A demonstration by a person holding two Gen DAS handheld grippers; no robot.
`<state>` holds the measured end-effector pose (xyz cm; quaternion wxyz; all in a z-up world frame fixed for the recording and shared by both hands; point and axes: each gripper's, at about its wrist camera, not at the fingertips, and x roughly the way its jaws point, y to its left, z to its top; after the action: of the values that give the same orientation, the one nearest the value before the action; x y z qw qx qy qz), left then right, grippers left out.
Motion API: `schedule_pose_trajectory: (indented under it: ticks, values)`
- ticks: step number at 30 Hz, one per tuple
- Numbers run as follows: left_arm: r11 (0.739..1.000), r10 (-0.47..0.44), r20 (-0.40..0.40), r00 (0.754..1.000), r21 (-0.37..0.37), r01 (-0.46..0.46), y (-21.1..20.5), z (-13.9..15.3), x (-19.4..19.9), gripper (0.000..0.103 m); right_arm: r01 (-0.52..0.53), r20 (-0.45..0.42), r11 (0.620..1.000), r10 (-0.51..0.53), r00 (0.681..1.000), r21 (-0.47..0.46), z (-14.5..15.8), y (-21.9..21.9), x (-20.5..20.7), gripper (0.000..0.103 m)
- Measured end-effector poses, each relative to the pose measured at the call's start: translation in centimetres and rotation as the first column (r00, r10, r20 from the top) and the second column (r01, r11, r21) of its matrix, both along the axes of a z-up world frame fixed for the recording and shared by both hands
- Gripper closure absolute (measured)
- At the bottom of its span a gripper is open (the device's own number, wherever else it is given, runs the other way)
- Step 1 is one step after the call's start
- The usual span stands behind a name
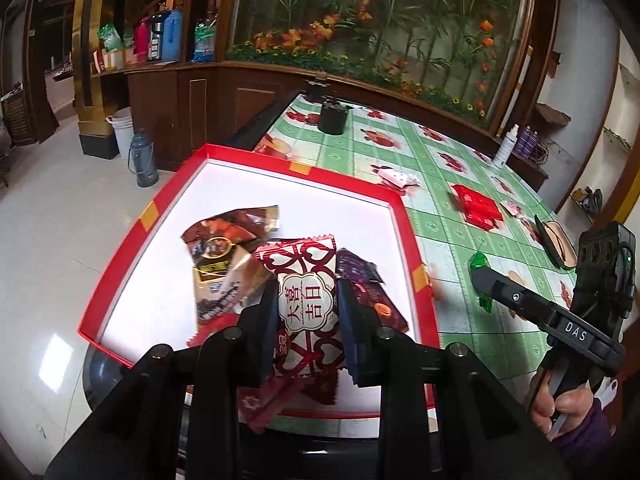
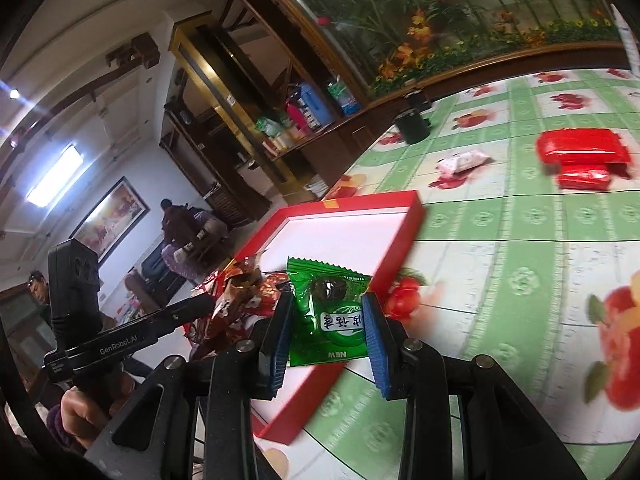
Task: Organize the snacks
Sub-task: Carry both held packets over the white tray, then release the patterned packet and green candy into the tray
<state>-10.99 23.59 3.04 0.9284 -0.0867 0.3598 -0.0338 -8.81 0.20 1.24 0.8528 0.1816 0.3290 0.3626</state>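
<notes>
Fingers of the left gripper point(image 1: 308, 316) pinch a red-and-white snack packet point(image 1: 307, 308), its long axis along them, above the red tray point(image 1: 248, 157). Right gripper point(image 2: 329, 330) clamps a green candy packet point(image 2: 328, 316) over the tray's near rim; the interior lies leftward.

1. Left gripper point(image 1: 308, 320): black frame, ribbed dark-blue pads, round silver screw heads along the arms.
2. Right gripper point(image 2: 327, 328): same black frame, brighter blue ribbed pads, silver screws.
3. Seen from the left wrist camera: "DAS" in white on a black bar, thin cable and small green light on the camera housing.
4. Seen from the right wrist camera: "GenRobot.AI" on the black bar.
5. Purple sleeve point(image 1: 586, 436) at the wrist.
</notes>
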Motion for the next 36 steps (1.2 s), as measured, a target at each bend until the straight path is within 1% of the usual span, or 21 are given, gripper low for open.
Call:
schedule_pose_trajectory:
  ticks: [2,5,11,13,20,24,27,31,33,36]
  values:
    - [1.0,0.005,-0.002,1.0,0.001,-0.005,0.4,-0.1,0.1,0.077,-0.012,-0.006,1.0,0.012,1.0,0.007,-0.2,0.9,0.5,0.069]
    - [1.0,0.013,-0.004,1.0,-0.003,-0.013,0.9,-0.3,0.2,0.077,-0.035,0.003,0.999,0.035,0.999,-0.014,-0.2,2.4,1.1,0.069]
    - [1.0,0.025,0.002,1.0,0.013,-0.025,1.4,-0.3,0.5,0.077,-0.092,0.025,0.995,0.093,0.995,-0.044,0.0,5.5,1.1,0.069]
    - [0.999,0.026,0.006,1.0,0.029,-0.026,1.3,-0.2,0.8,0.077,-0.104,0.03,0.994,0.105,0.994,-0.044,0.2,6.3,1.3,0.069]
    - [0.998,0.031,0.007,0.999,0.063,-0.031,1.3,-0.5,1.5,0.077,-0.117,0.025,0.992,0.118,0.993,-0.045,0.4,7.9,2.6,0.069]
    - [0.995,0.042,0.006,0.999,0.089,-0.043,1.5,-0.8,1.9,0.077,-0.102,0.009,0.993,0.103,0.995,-0.051,0.3,8.2,4.1,0.069]
    - [0.993,0.053,0.005,0.999,0.102,-0.053,1.7,-0.9,2.2,0.077,-0.07,0.052,0.99,0.077,0.996,-0.124,0.2,9.0,4.9,0.069]
    - [0.989,0.07,0.006,0.998,0.13,-0.07,1.8,-1.1,2.5,0.077,-0.083,0.047,0.98,0.093,0.995,-0.181,-0.3,10.3,5.1,0.068]
    - [0.987,0.077,0.008,0.997,0.143,-0.077,1.9,-1.2,2.6,0.077,-0.087,0.053,0.977,0.099,0.994,-0.194,-0.2,10.6,5.0,0.066]
    - [0.984,0.084,0.006,0.996,0.156,-0.084,1.9,-1.3,2.6,0.077,-0.089,0.039,0.975,0.099,0.994,-0.203,-0.4,10.8,5.1,0.063]
